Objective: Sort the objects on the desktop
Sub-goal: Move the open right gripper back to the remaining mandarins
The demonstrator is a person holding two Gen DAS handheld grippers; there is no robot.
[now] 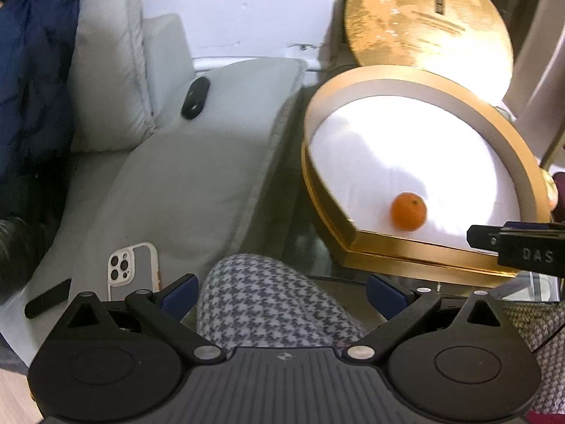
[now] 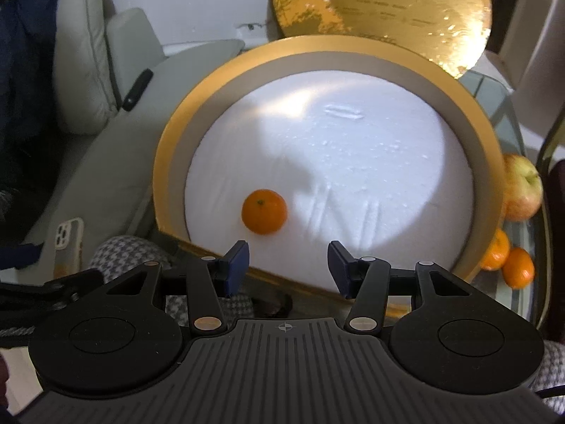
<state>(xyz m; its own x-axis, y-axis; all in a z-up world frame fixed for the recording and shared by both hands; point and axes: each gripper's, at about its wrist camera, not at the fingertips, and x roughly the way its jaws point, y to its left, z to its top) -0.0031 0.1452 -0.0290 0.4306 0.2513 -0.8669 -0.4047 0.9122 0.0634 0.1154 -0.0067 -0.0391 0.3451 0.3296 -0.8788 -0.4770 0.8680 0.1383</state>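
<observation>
While both empty claws (image 1: 282, 291) (image 2: 288, 268) gape, black gear (image 1: 529, 252) reads "DAS".

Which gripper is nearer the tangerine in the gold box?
Right. The right gripper hangs open at the near rim of the gold box, the tangerine just ahead of its fingers. The left gripper sits open further back, over a houndstooth-clad knee, outside the box.
</observation>
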